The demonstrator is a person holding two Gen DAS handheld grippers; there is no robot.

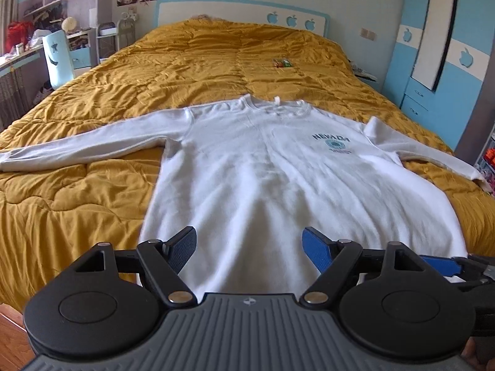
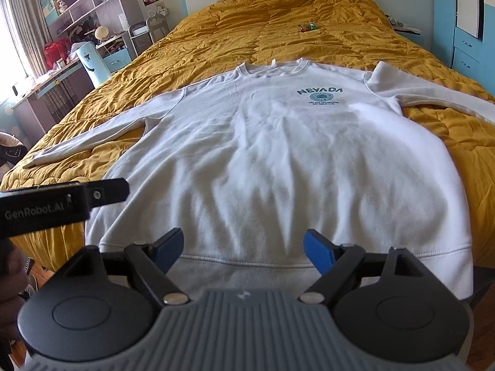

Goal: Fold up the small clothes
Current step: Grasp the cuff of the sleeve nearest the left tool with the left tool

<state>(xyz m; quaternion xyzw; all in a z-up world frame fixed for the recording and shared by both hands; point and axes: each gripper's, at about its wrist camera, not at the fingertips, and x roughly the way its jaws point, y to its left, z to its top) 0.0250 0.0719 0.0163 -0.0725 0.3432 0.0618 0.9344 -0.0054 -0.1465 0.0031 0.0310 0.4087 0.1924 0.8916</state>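
Observation:
A white long-sleeved sweatshirt [image 1: 272, 167] with a teal NEVADA print [image 2: 320, 94] lies flat and face up on the bed, both sleeves spread out to the sides. Its hem is nearest to me and its collar [image 2: 272, 68] is farthest. My left gripper [image 1: 249, 249] is open above the hem, nothing between its blue pads. My right gripper [image 2: 243, 249] is open too, hovering over the ribbed hem band [image 2: 247, 262]. The left gripper's body [image 2: 62, 204] shows at the left edge of the right wrist view.
A mustard-yellow quilt [image 1: 92, 185] covers the bed. A small colourful packet [image 1: 281, 62] lies near the pillow end. A desk, shelves and a light blue chair [image 1: 58, 58] stand to the left, a blue wardrobe [image 1: 433, 71] to the right. Wooden floor [image 1: 9, 324] shows below the bed's edge.

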